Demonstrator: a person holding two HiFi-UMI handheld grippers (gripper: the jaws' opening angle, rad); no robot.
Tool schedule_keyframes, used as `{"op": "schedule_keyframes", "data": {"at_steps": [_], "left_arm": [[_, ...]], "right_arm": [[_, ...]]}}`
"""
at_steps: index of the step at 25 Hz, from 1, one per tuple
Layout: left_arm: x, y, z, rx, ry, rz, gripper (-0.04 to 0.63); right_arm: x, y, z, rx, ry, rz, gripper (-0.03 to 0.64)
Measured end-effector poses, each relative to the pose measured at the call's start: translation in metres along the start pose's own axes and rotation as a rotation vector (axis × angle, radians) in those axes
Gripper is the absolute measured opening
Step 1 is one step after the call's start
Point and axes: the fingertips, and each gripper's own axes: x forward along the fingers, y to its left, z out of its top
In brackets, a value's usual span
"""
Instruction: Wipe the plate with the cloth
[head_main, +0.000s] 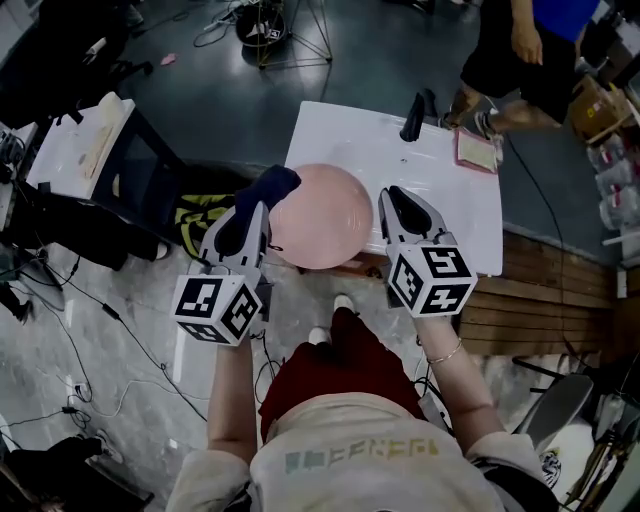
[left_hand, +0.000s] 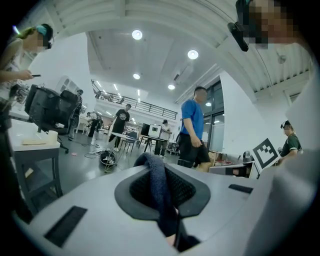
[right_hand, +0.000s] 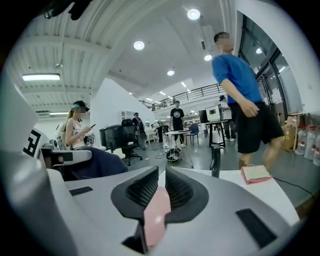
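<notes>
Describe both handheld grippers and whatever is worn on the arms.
The left gripper and right gripper are pale grey, tapering shells with black textured pads. Each carries a white cube printed with black square markers. The arms are bare below light-coloured sleeves; a thin bracelet circles the right wrist.

Hidden: plate (head_main: 322, 215) right rim, behind right gripper (head_main: 395, 195); plate left rim, behind cloth (head_main: 270, 185). Cut off at top edge: person (head_main: 520, 50) beyond plate.
</notes>
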Motion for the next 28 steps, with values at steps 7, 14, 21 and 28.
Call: {"op": "schedule_keyframes", "data": {"at_steps": [7, 14, 21, 28], "left_arm": [[-0.039, -0.001, -0.006, 0.004, -0.002, 0.026, 0.041], [-0.065, -0.002, -0.018, 0.009, 0.004, 0.045, 0.041], [-0.083, -0.008, -0.032, 0.000, 0.019, 0.050, 0.041], [-0.093, -0.023, -0.049, 0.016, 0.053, 0.044, 0.041]], "right_arm": [[-0.032, 0.025, -0.006, 0.000, -0.022, 0.024, 0.061], [-0.061, 0.037, -0.016, -0.022, -0.027, 0.016, 0.038], [-0.081, 0.050, -0.040, -0.036, 0.013, 0.020, 0.037], [-0.098, 0.060, -0.061, -0.023, 0.029, 0.036, 0.037]]}}
